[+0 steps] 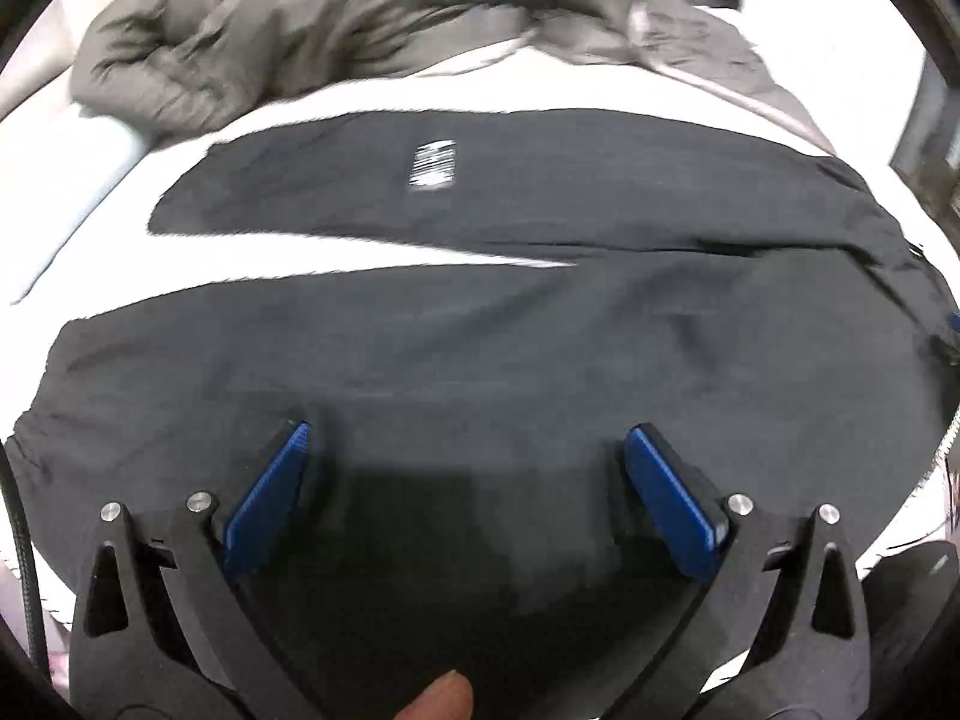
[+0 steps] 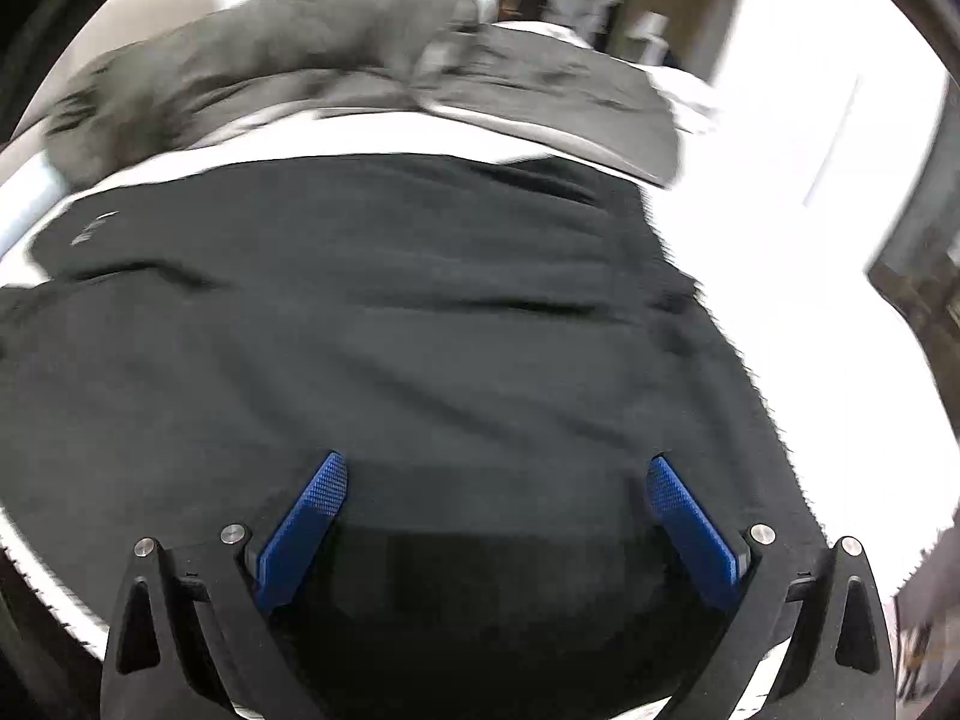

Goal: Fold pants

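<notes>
Both of my grippers stand wide open and hold nothing: the left gripper (image 1: 465,441) hovers over the near leg, the right gripper (image 2: 498,471) over the broad upper part near the waist. Under them the black pants (image 1: 480,330) lie spread flat on the white bed sheet (image 1: 372,90), legs parted by a narrow wedge of sheet, a small white logo (image 1: 433,163) on the far leg. I judge the cloth thin, light and limp, likely a bit slick; pinching an outer edge, at the waistband and lower down the leg, should lift it evenly. No containers show. A grey blanket (image 1: 300,18) is bunched beyond.
</notes>
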